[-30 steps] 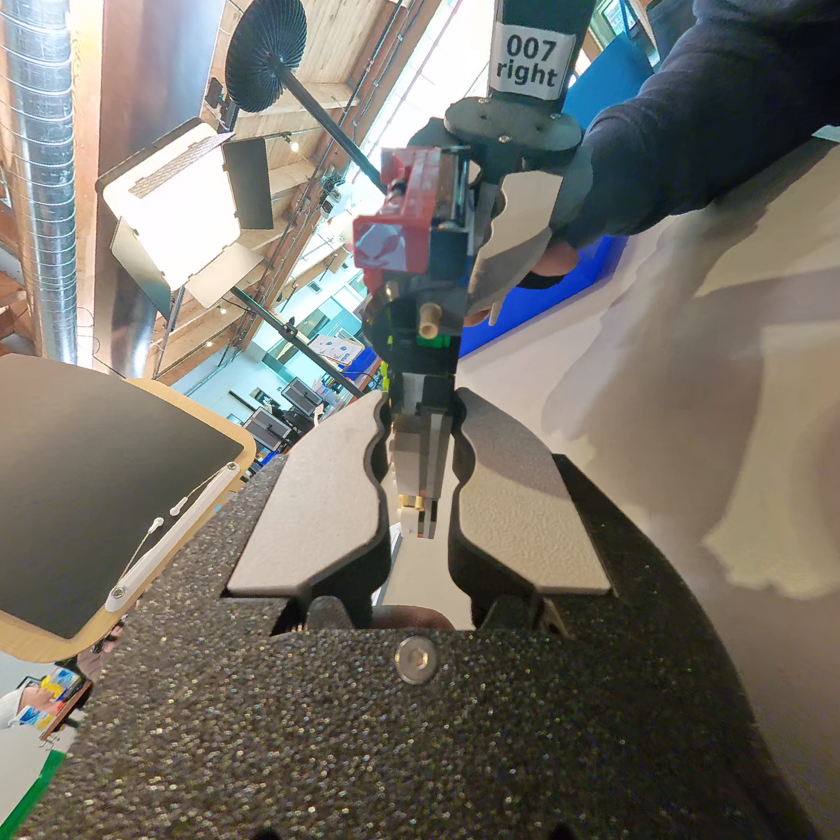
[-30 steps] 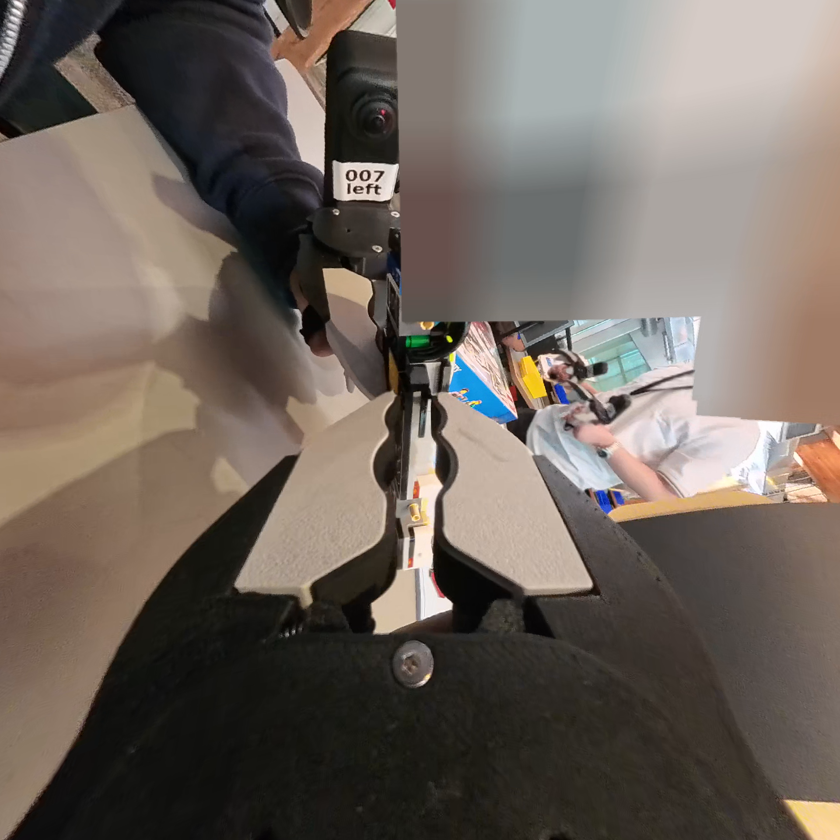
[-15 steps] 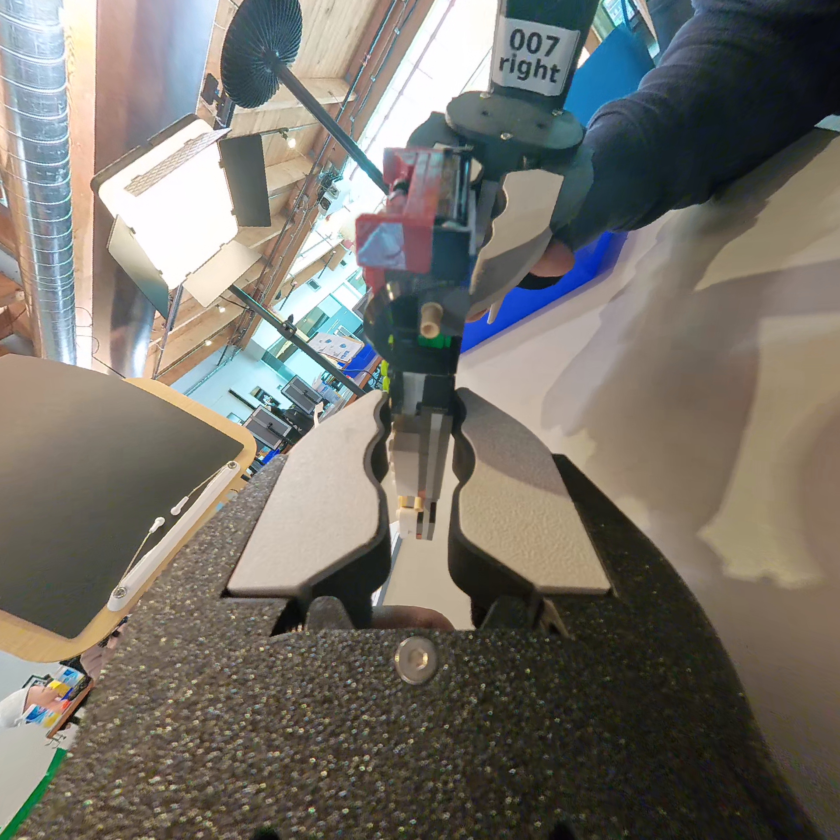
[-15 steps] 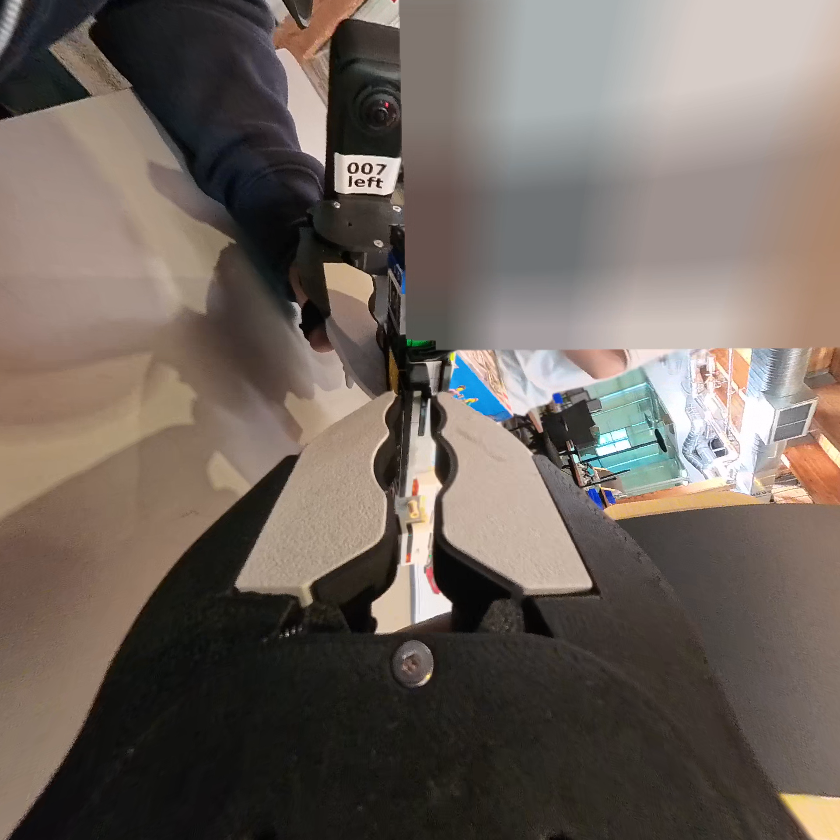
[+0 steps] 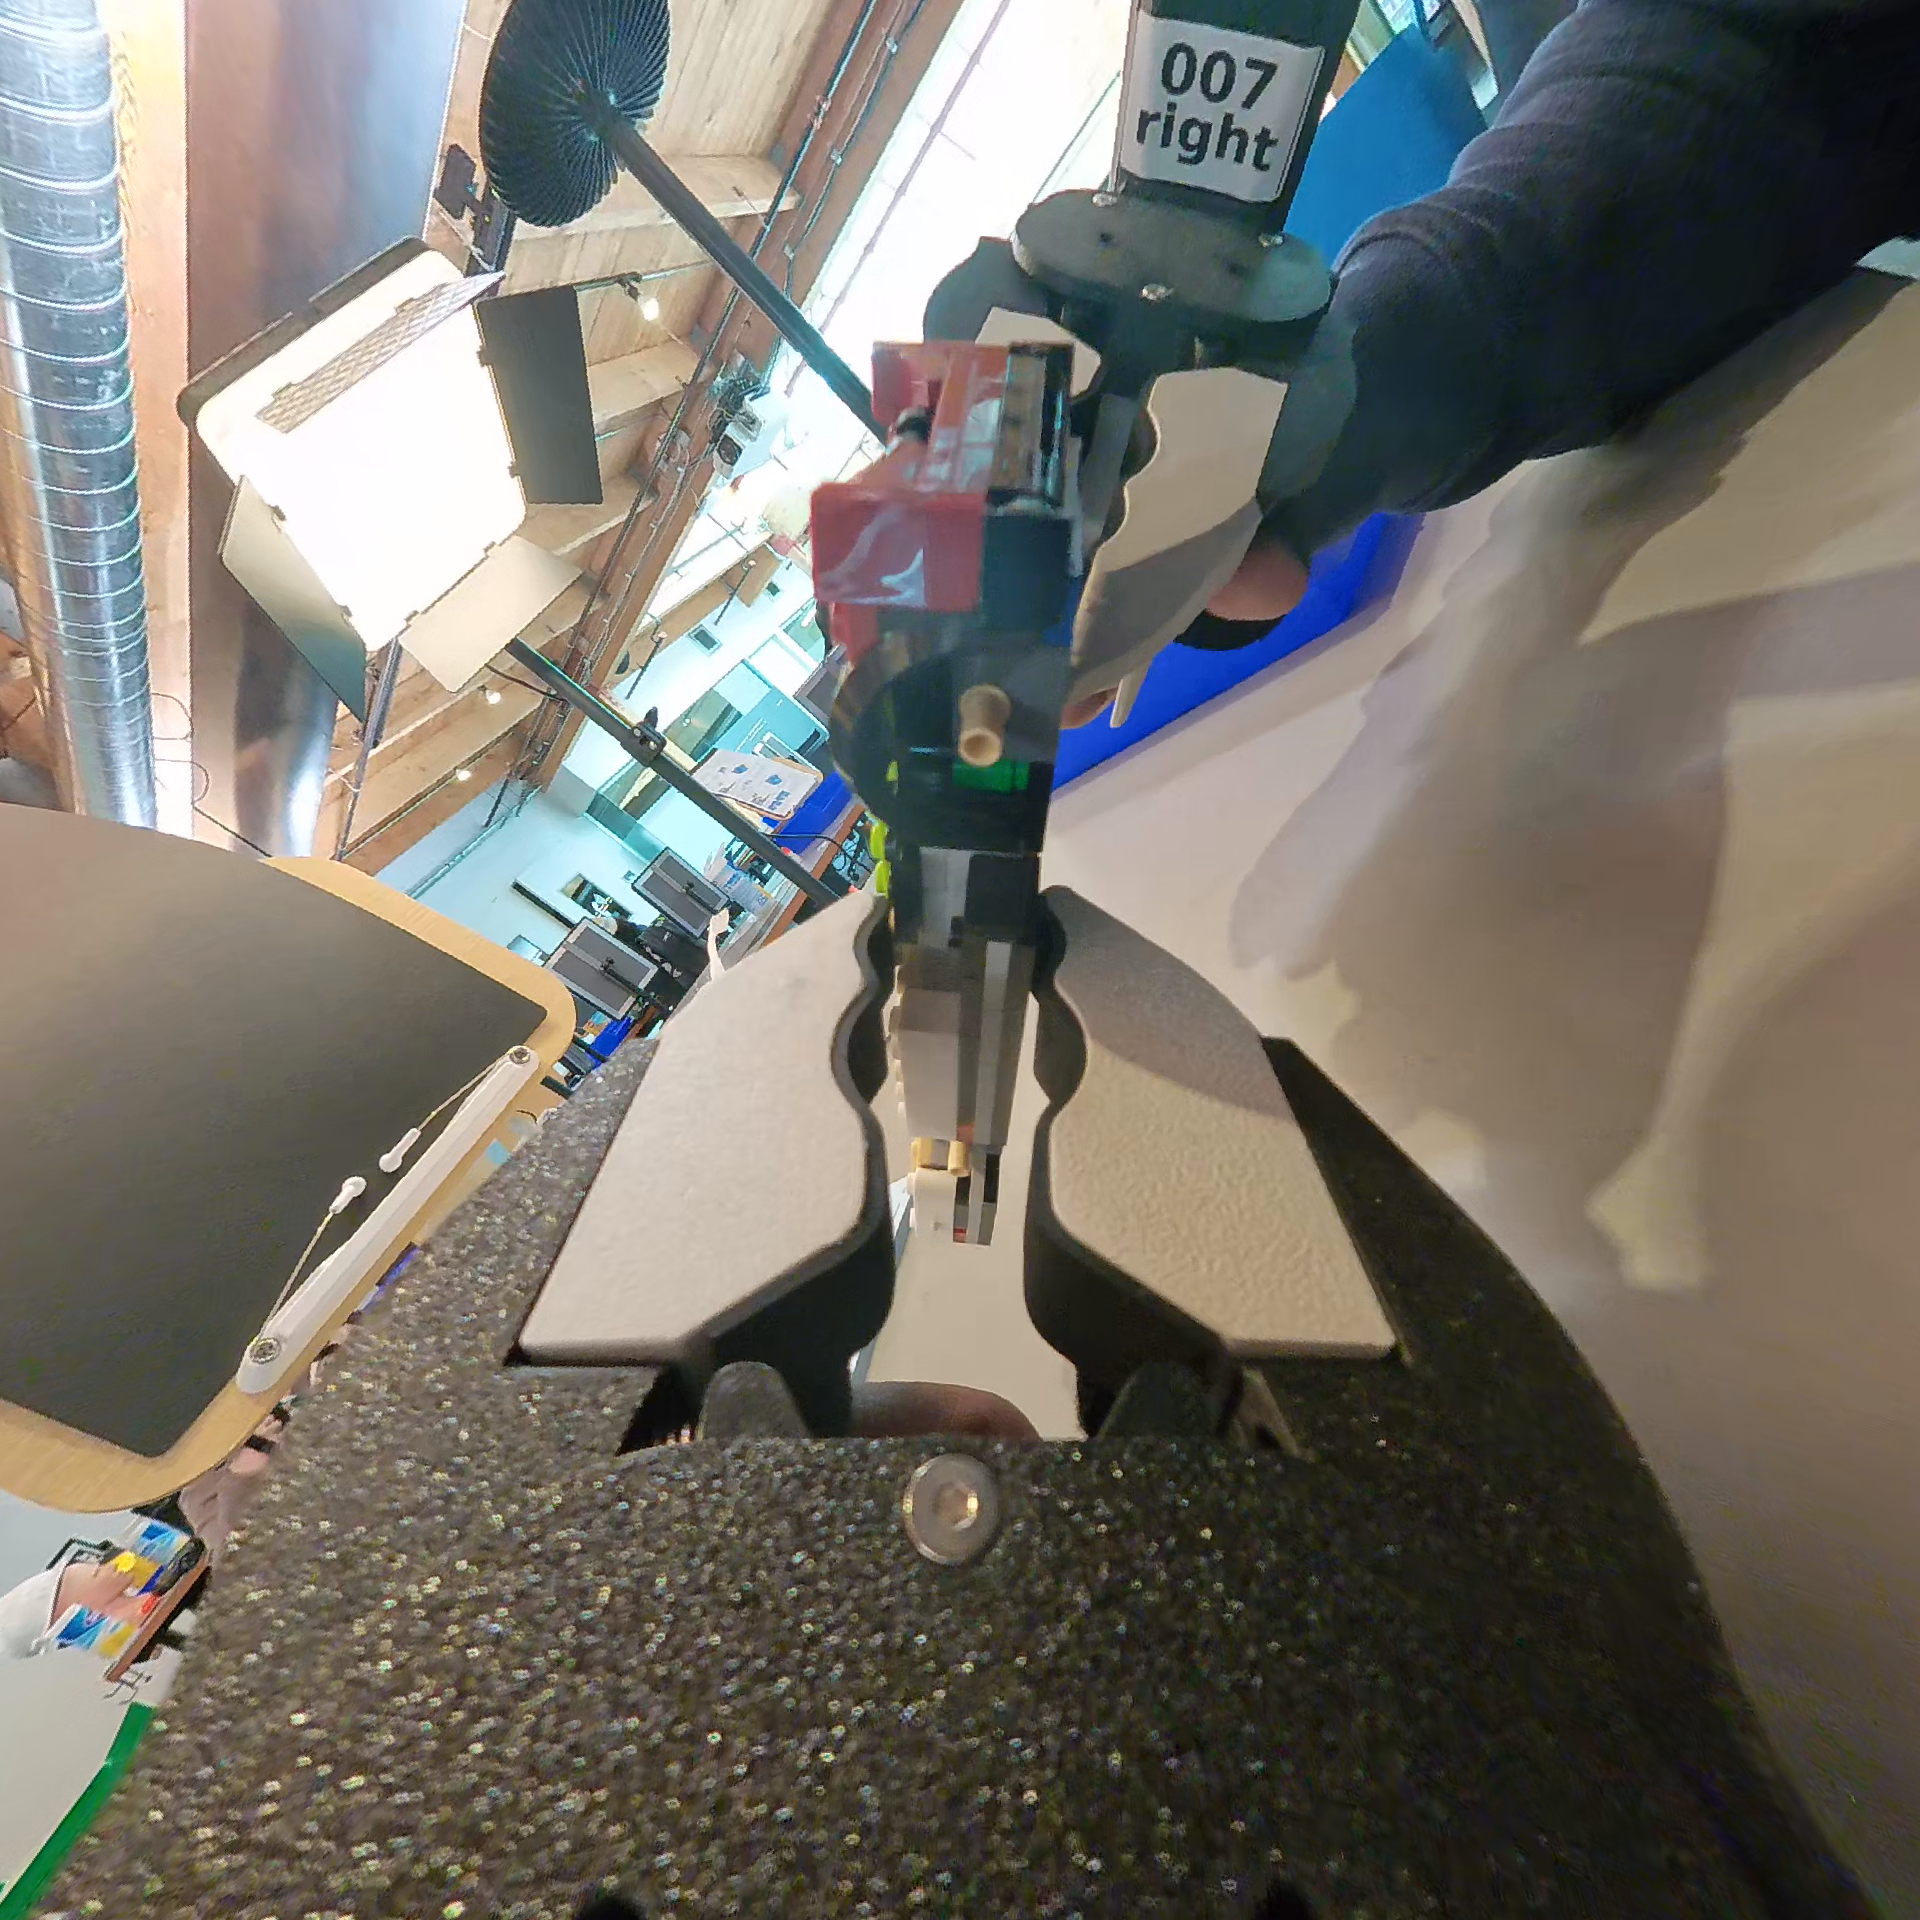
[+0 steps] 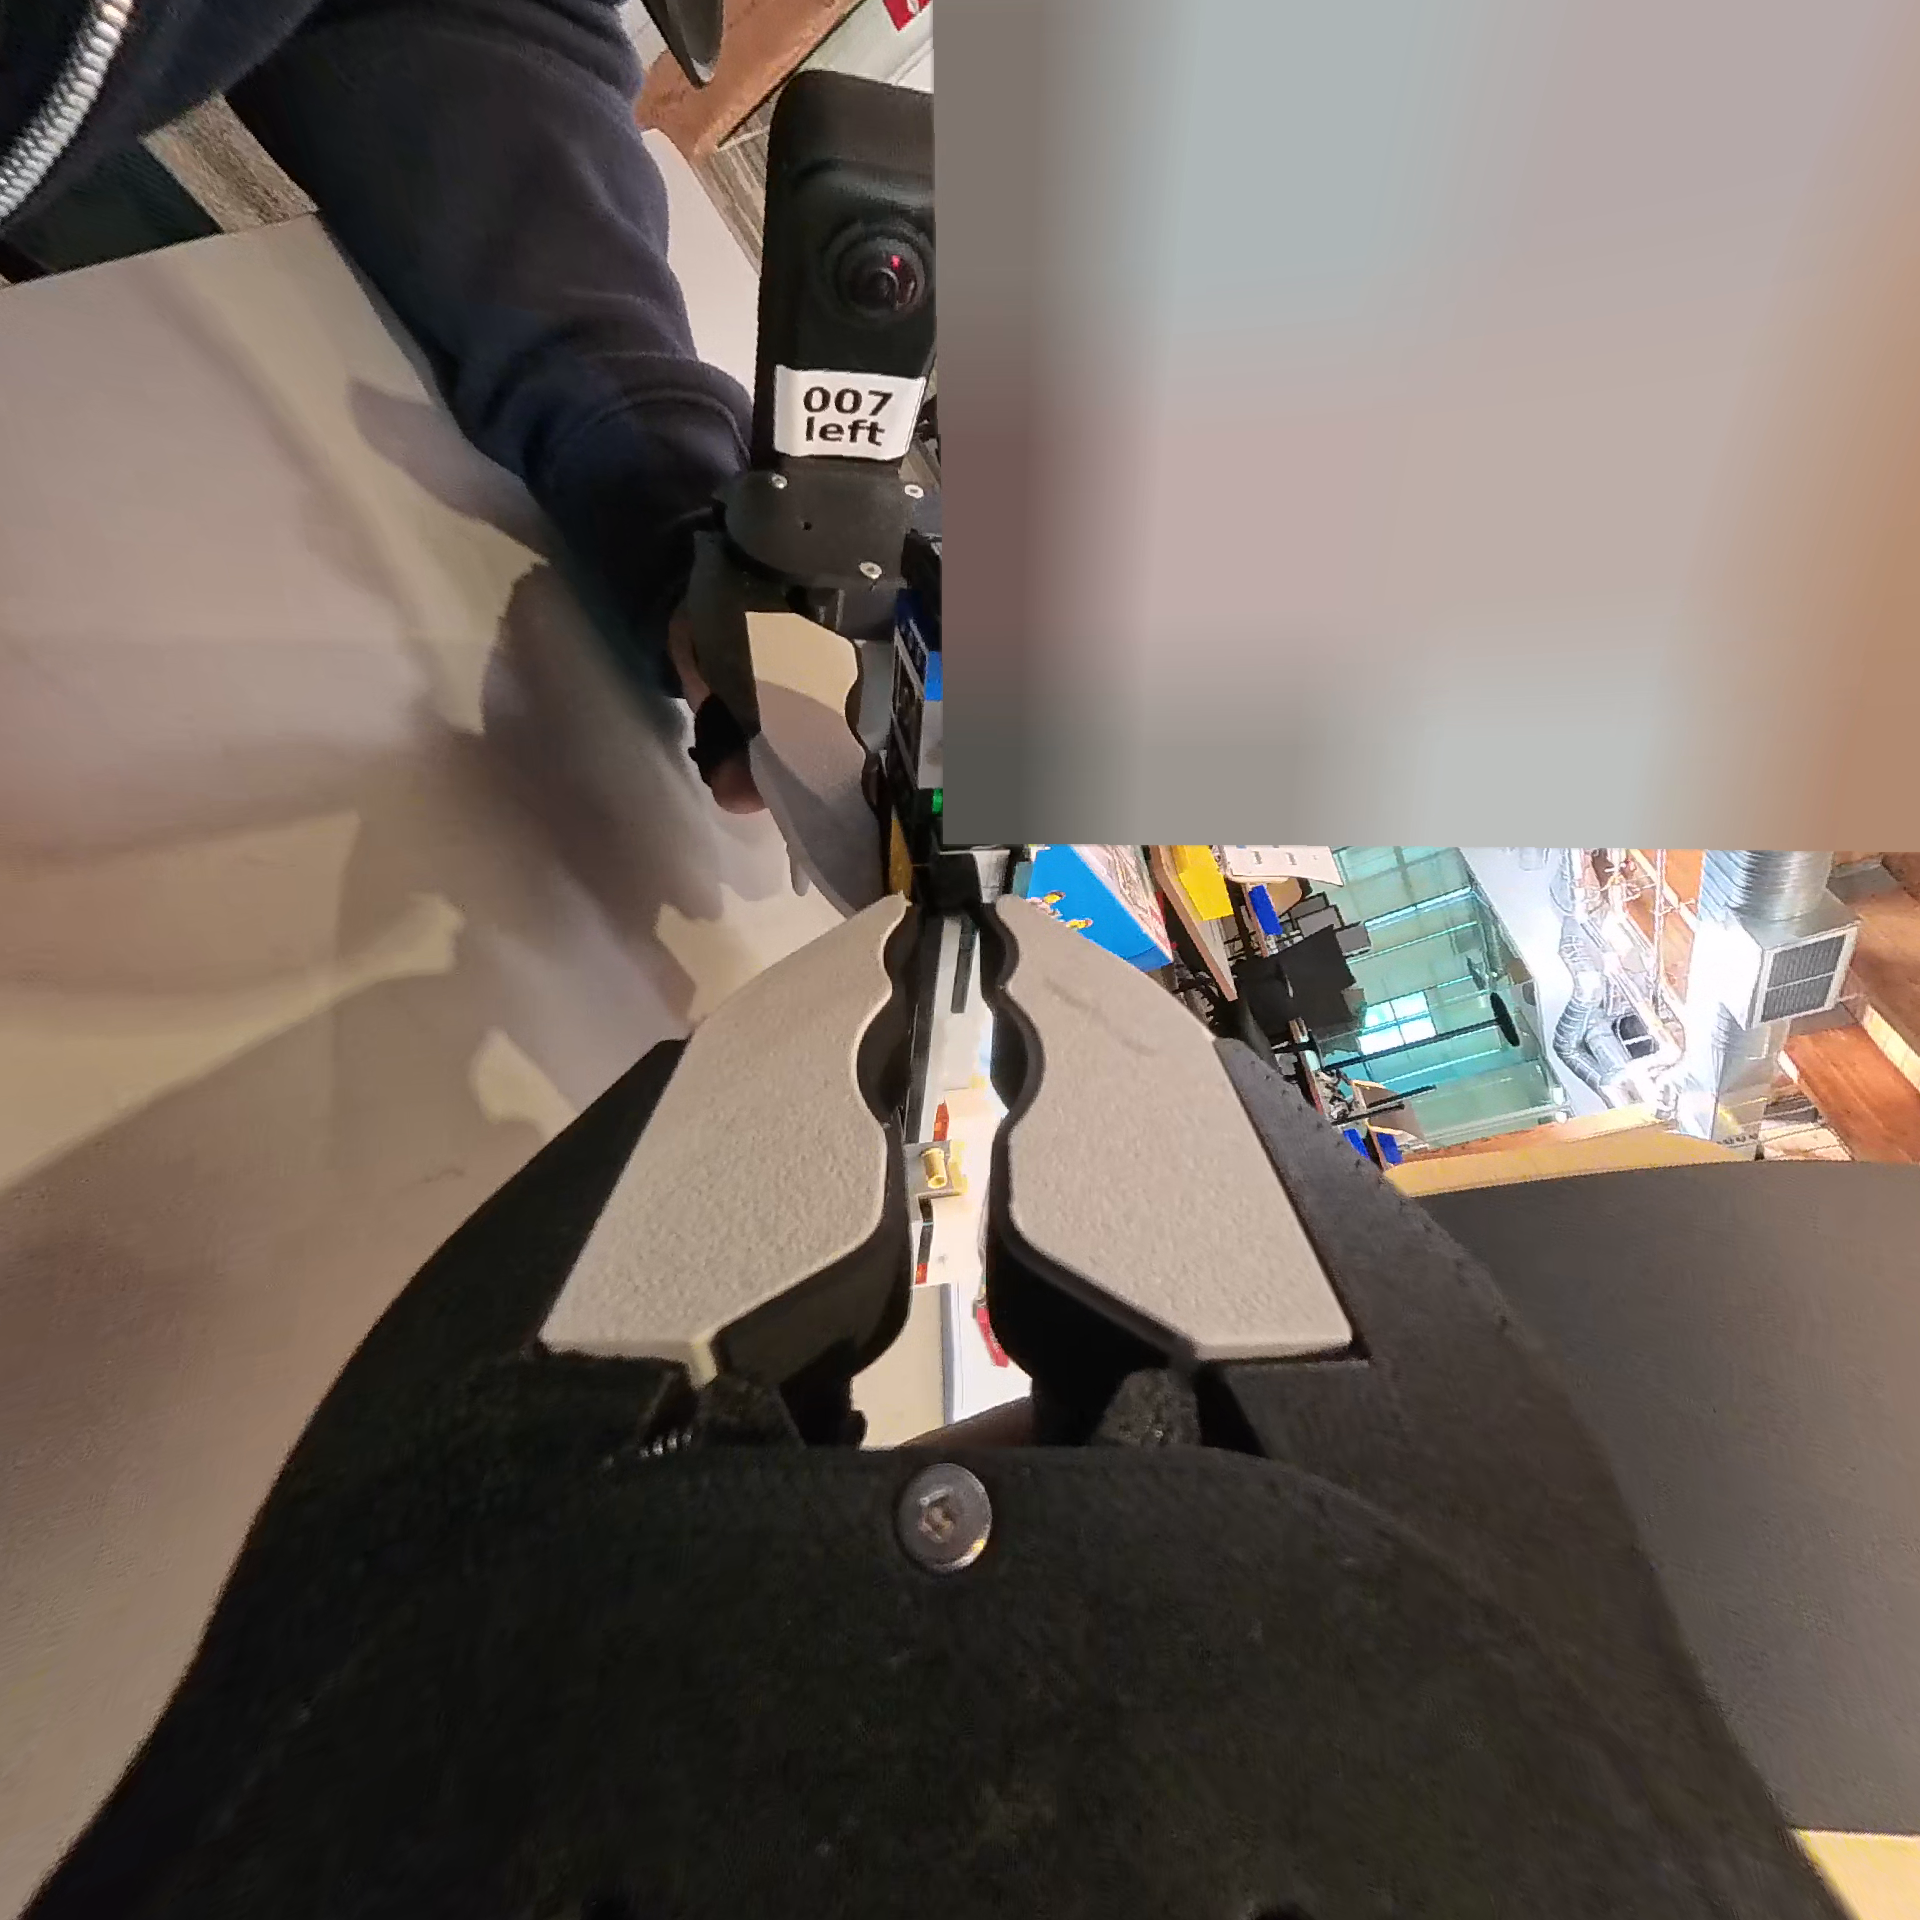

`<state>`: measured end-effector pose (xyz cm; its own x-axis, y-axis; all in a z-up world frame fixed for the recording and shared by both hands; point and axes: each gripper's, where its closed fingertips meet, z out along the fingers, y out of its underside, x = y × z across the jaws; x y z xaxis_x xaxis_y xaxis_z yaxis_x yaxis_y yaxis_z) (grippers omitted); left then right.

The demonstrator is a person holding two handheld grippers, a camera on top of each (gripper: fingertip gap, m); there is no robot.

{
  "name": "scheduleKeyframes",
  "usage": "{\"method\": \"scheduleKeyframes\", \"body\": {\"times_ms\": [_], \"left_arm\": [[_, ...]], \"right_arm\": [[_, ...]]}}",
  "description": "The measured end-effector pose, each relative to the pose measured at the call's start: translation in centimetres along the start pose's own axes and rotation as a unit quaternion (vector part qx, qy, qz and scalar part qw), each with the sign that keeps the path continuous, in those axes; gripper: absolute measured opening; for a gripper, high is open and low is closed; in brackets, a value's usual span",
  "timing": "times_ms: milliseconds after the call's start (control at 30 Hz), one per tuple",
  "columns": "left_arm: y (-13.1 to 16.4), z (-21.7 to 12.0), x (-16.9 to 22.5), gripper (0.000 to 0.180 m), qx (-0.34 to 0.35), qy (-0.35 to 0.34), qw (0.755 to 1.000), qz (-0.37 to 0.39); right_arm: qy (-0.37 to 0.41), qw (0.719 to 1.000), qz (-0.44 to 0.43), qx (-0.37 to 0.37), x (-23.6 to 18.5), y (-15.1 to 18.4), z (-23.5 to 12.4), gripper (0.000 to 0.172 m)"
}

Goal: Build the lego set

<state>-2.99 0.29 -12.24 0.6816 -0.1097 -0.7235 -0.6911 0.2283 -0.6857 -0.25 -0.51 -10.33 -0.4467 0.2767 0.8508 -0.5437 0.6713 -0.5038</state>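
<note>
A toy brick model (image 5: 961,1039) of grey, black and red bricks is held in the air between my two grippers. In the left wrist view my left gripper (image 5: 961,920) is shut on its grey and black end. The model's red part (image 5: 914,540) reaches up to the right gripper, one grey finger (image 5: 1164,520) of which lies against it. In the right wrist view my right gripper (image 6: 945,920) is shut on the thin black and white end of the model (image 6: 940,1039). The left gripper's finger (image 6: 821,769) shows beyond it, held by a dark-sleeved hand.
A white table (image 5: 1558,831) lies along one side of both views. A black board with a wooden rim (image 5: 208,1091) is close by. A studio light panel (image 5: 384,447) hangs overhead. A blue box (image 6: 1091,904) stands in the background. A dark sleeve (image 5: 1558,260) holds the right gripper. The tips of both grippers are at nearly the same place.
Both grippers keep their hold on the model. The pair has turned a little, so the room behind shifts in the right wrist view.
</note>
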Motion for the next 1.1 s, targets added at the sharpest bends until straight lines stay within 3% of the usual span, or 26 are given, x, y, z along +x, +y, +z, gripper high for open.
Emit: {"method": "scheduleKeyframes", "body": {"times_ms": [300, 433, 533, 767, 900, 1000, 1100], "left_arm": [[0.4, 0.2, 0.1, 0.024, -0.015, -0.002, 1.0, 0.016], [0.9, 0.4, 0.1, 0.024, -0.04, -0.007, 0.998, 0.045], [2.0, 0.7, -0.2, 0.024, -0.086, -0.017, 0.992, 0.085], [5.6, 1.2, -0.8, 0.025, -0.247, -0.015, 0.935, 0.255], [6.7, 1.3, -0.6, 0.025, -0.291, -0.009, 0.912, 0.289], [6.4, 1.3, -0.6, 0.025, -0.287, -0.013, 0.913, 0.291], [6.0, 1.3, -0.6, 0.025, -0.28, -0.017, 0.916, 0.286]], "right_arm": [[0.0, 1.0, 0.002, -0.011, -0.2, 0.6, -0.1, 0.01], [-0.002, 0.999, 0.026, -0.023, -0.5, 0.7, -1.2, 0.034], [0.01, 0.999, 0.016, -0.043, -0.8, 0.8, -2.1, 0.04], [0.034, 0.981, -0.095, -0.163, -2.2, 2.6, -0.9, 0.047], [0.031, 0.969, -0.093, -0.228, -2.9, 4.4, 0.8, 0.053], [0.046, 0.955, -0.103, -0.273, -2.7, 5.8, 1.5, 0.05], [0.067, 0.949, -0.11, -0.289, -2.3, 6.4, 1.9, 0.031]]}}
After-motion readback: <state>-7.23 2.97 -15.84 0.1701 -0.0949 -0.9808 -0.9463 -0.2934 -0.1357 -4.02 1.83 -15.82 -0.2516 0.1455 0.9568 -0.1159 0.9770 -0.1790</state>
